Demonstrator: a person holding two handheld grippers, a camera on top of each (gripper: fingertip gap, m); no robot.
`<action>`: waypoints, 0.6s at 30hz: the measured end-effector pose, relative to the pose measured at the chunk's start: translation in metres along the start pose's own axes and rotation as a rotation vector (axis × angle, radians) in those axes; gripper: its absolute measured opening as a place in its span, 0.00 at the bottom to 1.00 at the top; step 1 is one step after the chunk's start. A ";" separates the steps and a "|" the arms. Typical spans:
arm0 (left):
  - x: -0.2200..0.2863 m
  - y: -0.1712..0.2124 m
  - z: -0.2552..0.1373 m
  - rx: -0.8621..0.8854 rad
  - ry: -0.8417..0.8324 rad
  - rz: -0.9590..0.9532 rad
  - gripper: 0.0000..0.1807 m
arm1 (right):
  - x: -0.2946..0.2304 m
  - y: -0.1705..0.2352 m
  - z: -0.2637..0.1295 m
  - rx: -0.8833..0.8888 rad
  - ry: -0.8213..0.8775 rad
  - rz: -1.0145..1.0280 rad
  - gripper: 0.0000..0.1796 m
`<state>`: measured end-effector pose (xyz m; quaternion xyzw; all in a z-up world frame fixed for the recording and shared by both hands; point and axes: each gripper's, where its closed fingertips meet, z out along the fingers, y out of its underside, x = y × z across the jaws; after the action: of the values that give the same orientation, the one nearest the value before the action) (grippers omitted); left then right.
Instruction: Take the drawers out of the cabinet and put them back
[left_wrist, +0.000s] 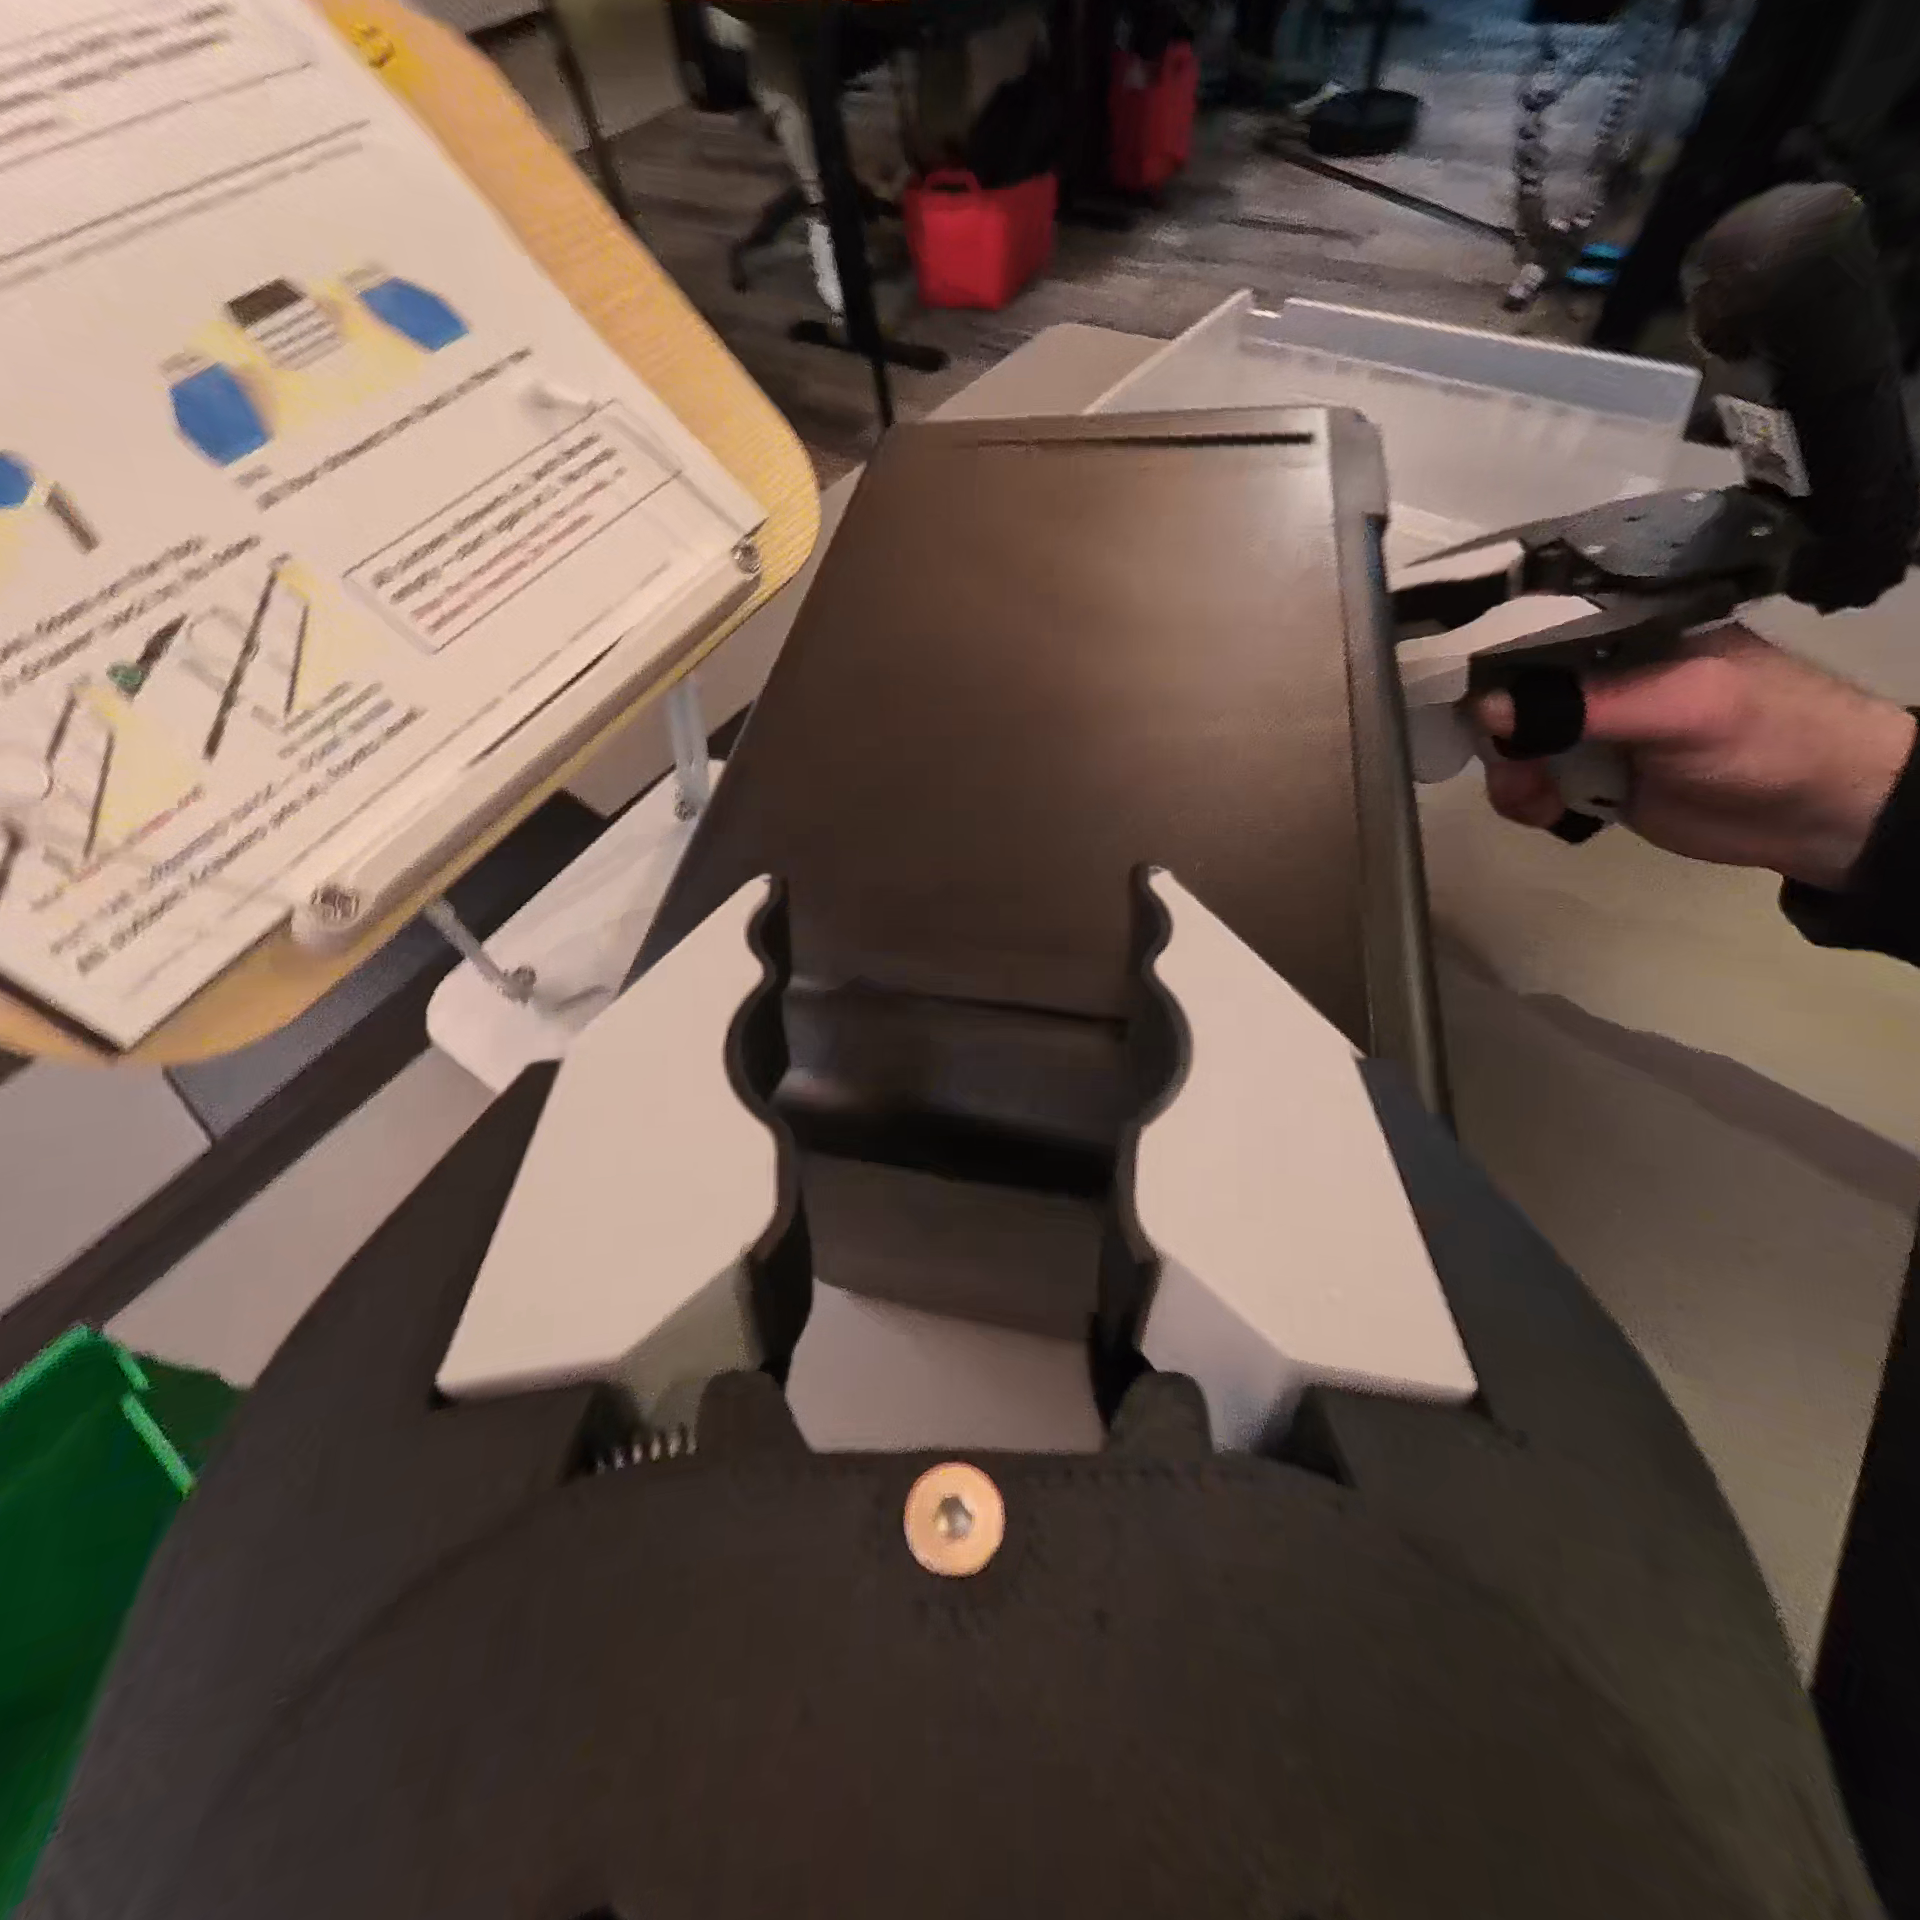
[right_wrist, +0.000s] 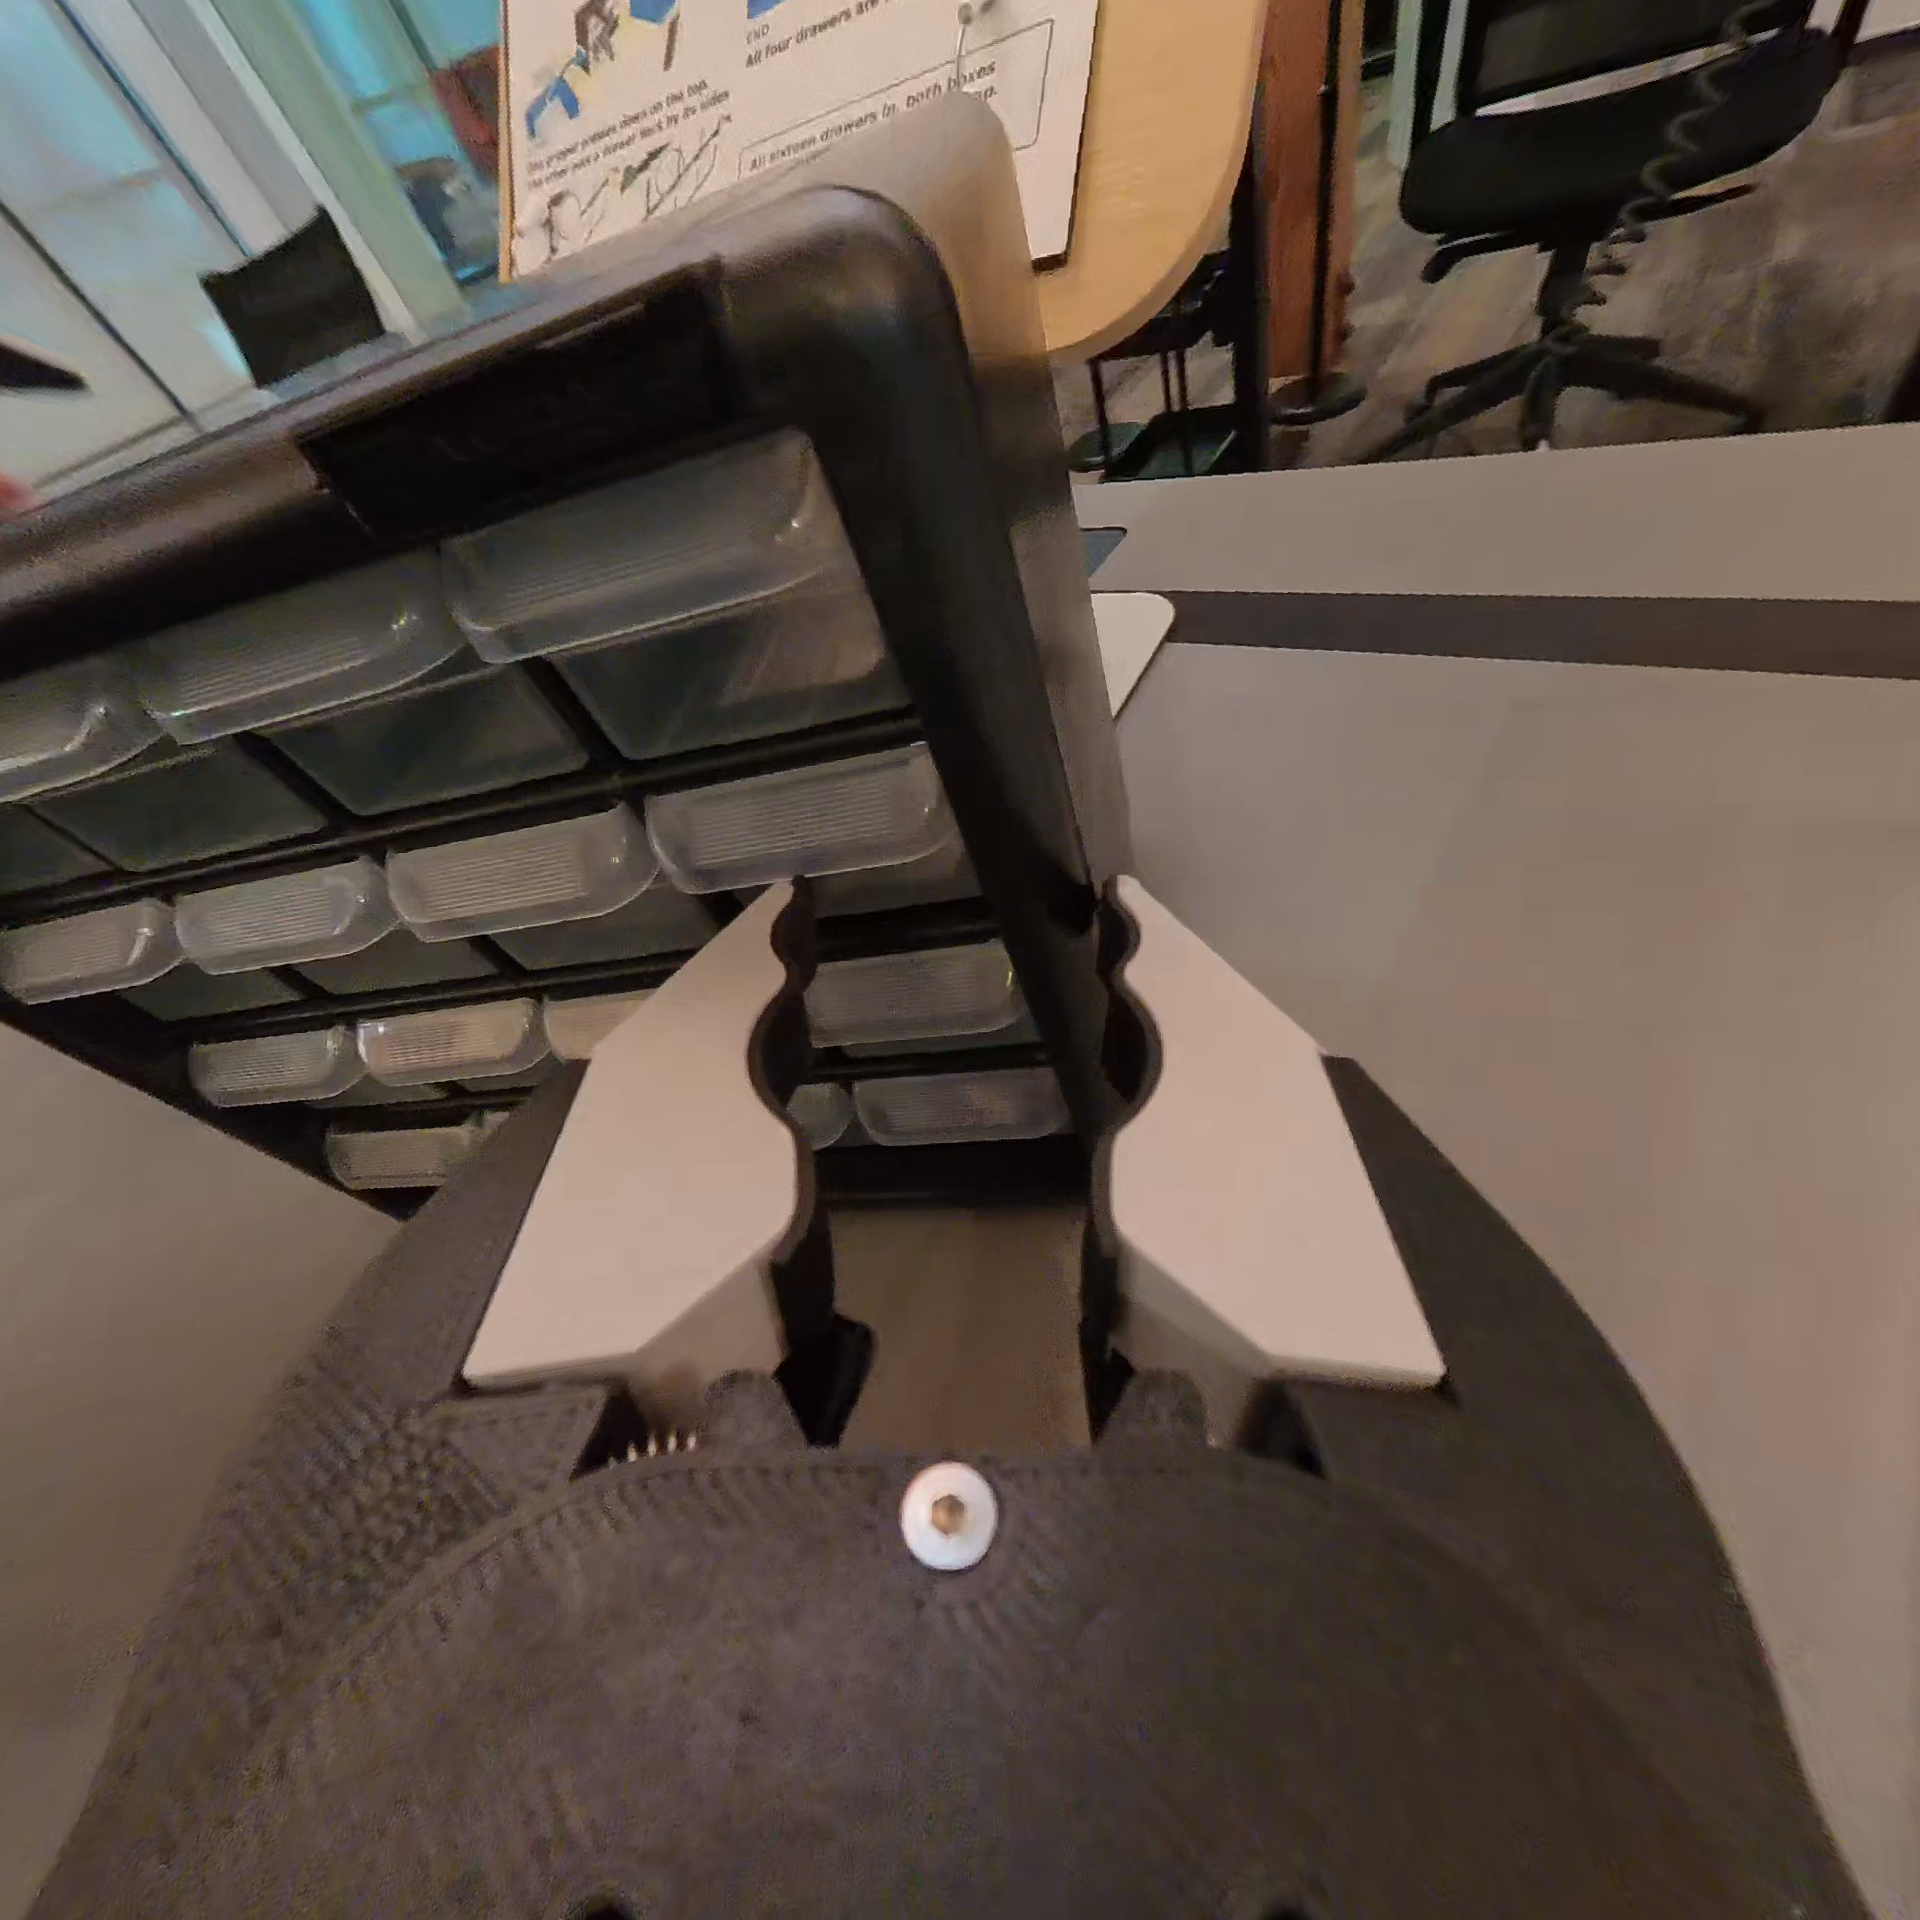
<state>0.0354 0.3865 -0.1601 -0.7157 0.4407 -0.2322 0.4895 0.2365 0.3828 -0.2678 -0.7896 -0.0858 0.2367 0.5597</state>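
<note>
The black cabinet (left_wrist: 1039, 665) stands on the table. In the left wrist view I see its top panel from the near end. My left gripper (left_wrist: 956, 1039) is open, its white fingers (left_wrist: 644, 1143) spread over the near end of the top, above a recessed bar. In the right wrist view the cabinet (right_wrist: 883, 343) shows rows of clear drawers (right_wrist: 665, 582), all pushed in. My right gripper (right_wrist: 951, 1039) is open, with the cabinet's right front edge between the fingers, close to the right finger (right_wrist: 1226, 1174). It also shows in the left wrist view (left_wrist: 1434, 634) at the cabinet's front.
A tilted wooden board with an instruction sheet (left_wrist: 364, 468) stands left of the cabinet. A white tray (left_wrist: 1455, 364) lies beyond it. A green bin (left_wrist: 62, 1507) is at the lower left. A hand (left_wrist: 1714, 748) holds the right gripper. Grey table (right_wrist: 1507, 831), office chair (right_wrist: 1590, 208).
</note>
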 end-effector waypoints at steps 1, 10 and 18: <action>0.001 0.007 0.000 -0.008 -0.007 -0.031 0.36 | 0.000 0.000 0.001 0.003 -0.024 0.017 0.30; -0.001 0.009 -0.001 0.061 0.061 -0.212 0.35 | -0.012 0.007 -0.009 -0.034 -0.063 0.012 0.32; -0.013 0.014 -0.010 0.023 0.130 -0.202 0.30 | -0.039 0.021 -0.025 -0.103 -0.010 0.007 0.31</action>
<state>0.0155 0.3914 -0.1673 -0.7341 0.3945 -0.3311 0.4425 0.2115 0.3385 -0.2698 -0.8163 -0.0981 0.2379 0.5172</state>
